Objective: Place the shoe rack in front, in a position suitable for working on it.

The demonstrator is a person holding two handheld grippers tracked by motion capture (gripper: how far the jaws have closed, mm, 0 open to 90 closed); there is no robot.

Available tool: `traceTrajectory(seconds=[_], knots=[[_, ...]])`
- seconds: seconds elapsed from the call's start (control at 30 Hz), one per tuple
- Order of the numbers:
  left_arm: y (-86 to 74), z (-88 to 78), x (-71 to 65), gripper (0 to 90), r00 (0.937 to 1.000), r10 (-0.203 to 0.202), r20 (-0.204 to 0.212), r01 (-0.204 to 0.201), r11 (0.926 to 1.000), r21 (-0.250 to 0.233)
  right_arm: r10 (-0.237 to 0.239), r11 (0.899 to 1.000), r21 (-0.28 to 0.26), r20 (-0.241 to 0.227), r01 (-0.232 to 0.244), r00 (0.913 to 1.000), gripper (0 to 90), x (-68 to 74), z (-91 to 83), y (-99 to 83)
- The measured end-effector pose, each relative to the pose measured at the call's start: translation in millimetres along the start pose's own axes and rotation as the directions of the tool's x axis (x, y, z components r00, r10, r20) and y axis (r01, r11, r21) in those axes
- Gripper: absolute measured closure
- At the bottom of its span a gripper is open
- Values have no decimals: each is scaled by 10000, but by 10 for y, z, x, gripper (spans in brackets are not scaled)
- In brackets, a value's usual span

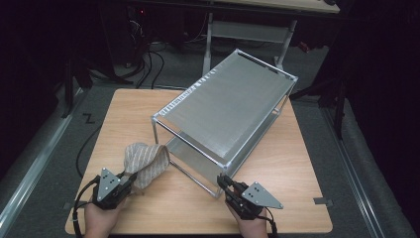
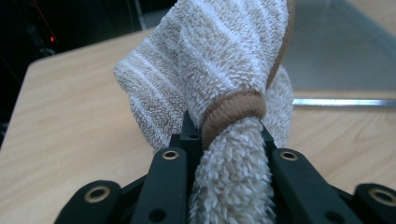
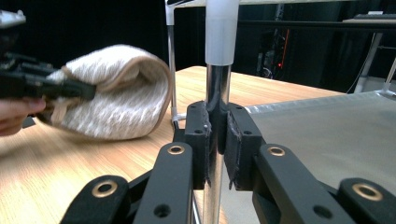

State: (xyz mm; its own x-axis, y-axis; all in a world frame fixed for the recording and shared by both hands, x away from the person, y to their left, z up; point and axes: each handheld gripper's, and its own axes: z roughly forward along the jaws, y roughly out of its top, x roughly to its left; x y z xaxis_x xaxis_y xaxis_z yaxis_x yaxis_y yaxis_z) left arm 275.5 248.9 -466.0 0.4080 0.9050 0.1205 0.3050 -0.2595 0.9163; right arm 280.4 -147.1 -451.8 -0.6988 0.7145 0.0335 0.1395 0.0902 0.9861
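Jaws of both grippers are clamped on something: those of the right gripper (image 3: 217,144) are pressed against the near corner post (image 3: 215,154) of the metal rack, and those of the left gripper (image 2: 229,140) are pinched on a bunched edge of the striped towel (image 2: 210,70).

By size, the wooden table (image 1: 297,163) comes first, with dark floor and cables seen beyond its far edge. A two-tier mesh shelf rack (image 1: 233,106) is set diagonally across the table's middle and right, its lower tier close above the tabletop. The towel (image 1: 145,161), beige with pale stripes and a brown hem, is held folded over and lifted just off the wood at the near left, right beside the rack's near-left leg. That leg and the rack's open near-left side stand directly between the towel and the lower shelf. The left gripper (image 1: 120,184) is seen at the near left edge, the right gripper (image 1: 224,182) at the rack's nearest corner.
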Motion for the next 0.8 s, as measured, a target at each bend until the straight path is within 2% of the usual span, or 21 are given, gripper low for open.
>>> traceTrajectory(seconds=[0.1, 0.13, 0.17, 0.2, 0.23, 0.33, 0.47, 0.6, 0.7, 0.77, 0.8], knots=[[141, 14, -13, 747, 9991, 383, -158, -391, 9979, -511, 57, 10000, -13, -71, -57, 10000, 812, 1, -7, -1], [190, 22, -10, 748, 9992, 370, -154, -380, 9967, -711, 68, 10000, -7, -78, -68, 9999, 812, 3, -10, -1], [190, 22, -10, 748, 9992, 370, -154, -380, 9967, -711, 68, 10000, -7, -78, -68, 9999, 812, 3, -10, -1], [257, 32, -11, 748, 9996, 256, -121, -267, 9941, -1051, 68, 10000, -7, -83, -68, 9999, 812, 6, -13, -1], [353, 71, -31, 748, 9991, 366, -197, -389, 9907, -1305, 49, 10000, -2, -110, -49, 9999, 812, 11, -19, -4], [446, 220, -56, 747, 9990, 404, -164, -422, 9903, -1322, 46, 10000, 1, -161, -46, 9999, 812, 18, -22, -6], [429, 490, -58, 747, 9995, 264, -189, -275, 9978, -603, 33, 10000, 4, -213, -33, 9998, 813, 16, -27, -8], [314, 694, -36, 747, 10000, 4, -36, -3, 9996, 281, 47, 10000, -8, -222, -47, 9997, 814, 15, -30, -10], [197, 809, -7, 747, 9994, -292, 202, 267, 9928, 1164, 63, 10000, -8, -224, -63, 9997, 813, 13, -31, -10], [137, 842, 1, 747, 9993, -255, 280, 207, 9865, 1625, 73, 10000, -5, -225, -73, 9997, 813, 14, -32, -9], [96, 866, 3, 747, 9990, -281, 339, 205, 9785, 2053, 76, 10000, -4, -225, -76, 9997, 813, 14, -33, -9]])
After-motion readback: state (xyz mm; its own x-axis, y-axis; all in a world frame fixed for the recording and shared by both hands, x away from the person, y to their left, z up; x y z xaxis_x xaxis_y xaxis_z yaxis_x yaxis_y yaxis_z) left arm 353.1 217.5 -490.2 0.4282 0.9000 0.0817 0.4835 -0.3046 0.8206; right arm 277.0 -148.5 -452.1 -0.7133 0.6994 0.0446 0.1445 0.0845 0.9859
